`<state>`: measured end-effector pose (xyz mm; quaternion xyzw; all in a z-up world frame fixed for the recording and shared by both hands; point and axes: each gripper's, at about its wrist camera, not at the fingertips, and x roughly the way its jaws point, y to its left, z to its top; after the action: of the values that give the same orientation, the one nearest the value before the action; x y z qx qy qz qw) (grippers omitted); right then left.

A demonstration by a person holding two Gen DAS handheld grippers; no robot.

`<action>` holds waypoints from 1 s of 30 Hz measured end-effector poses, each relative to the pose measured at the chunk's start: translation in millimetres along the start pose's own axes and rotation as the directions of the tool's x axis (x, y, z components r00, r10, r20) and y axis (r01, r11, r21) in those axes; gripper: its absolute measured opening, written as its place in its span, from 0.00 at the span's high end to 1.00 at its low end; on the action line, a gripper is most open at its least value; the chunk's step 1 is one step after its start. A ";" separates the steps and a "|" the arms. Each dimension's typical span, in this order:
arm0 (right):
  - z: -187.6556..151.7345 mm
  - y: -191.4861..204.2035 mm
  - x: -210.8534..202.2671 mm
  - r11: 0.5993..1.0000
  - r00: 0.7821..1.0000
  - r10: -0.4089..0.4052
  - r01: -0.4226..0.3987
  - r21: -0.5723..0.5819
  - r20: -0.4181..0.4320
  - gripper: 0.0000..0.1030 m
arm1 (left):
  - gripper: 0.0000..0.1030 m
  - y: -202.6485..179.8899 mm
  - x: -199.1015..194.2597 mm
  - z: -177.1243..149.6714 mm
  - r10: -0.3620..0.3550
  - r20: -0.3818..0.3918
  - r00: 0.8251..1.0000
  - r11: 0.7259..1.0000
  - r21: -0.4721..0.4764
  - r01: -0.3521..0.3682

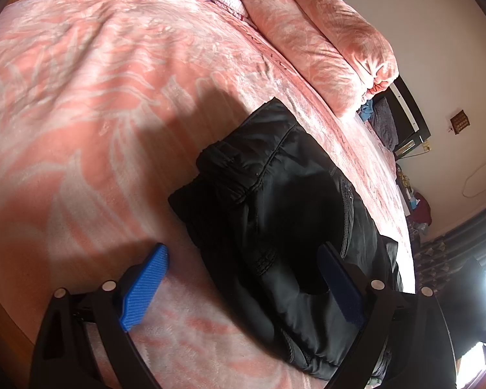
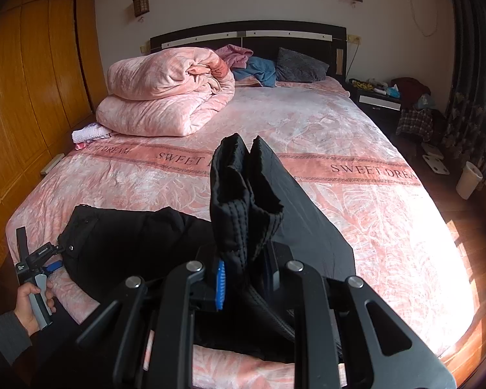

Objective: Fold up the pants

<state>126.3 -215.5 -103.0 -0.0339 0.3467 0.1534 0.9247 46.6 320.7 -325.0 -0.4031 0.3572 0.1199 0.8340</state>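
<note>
Black pants (image 1: 275,214) lie on the pink bed cover (image 1: 81,103), waistband end toward the left gripper. My left gripper (image 1: 243,278) is open, its blue pads (image 1: 144,288) straddling the waist end just above the cloth. In the right wrist view the pants (image 2: 139,243) stretch from the left gripper (image 2: 53,264) at the bed's near left edge to my right gripper (image 2: 243,278), which is shut on the leg cuffs (image 2: 243,194) and holds them lifted above the bed, cuffs sticking upright.
A folded pink duvet (image 2: 165,94) sits at the bed's far left, with pillows and clothes (image 2: 275,64) at the headboard. A wooden wardrobe (image 2: 32,81) stands left. A nightstand (image 2: 376,97) and a white bin (image 2: 468,180) stand right.
</note>
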 end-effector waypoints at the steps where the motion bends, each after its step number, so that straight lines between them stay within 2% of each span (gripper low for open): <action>1: -0.6 0.4 1.3 1.000 1.000 0.002 -0.002 0.000 -0.002 0.83 | 0.09 0.0 0.1 0.0 0.000 0.000 1.000 1.000 0.000 0.000; 17: -5.0 13.0 21.0 0.999 0.999 0.027 -0.028 -0.028 -0.040 0.83 | 0.09 0.8 0.2 0.6 -0.007 0.001 1.000 1.000 -0.006 0.007; 30: -14.5 25.8 41.4 0.998 0.996 0.017 -0.023 -0.060 -0.088 0.83 | 0.09 1.5 -1.4 2.1 -0.017 0.002 1.000 1.000 -0.012 0.017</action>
<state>138.8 -182.7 -139.8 -0.0654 0.3824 0.1716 0.9056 45.9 323.4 -324.0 -0.4108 0.3521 0.1153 0.8330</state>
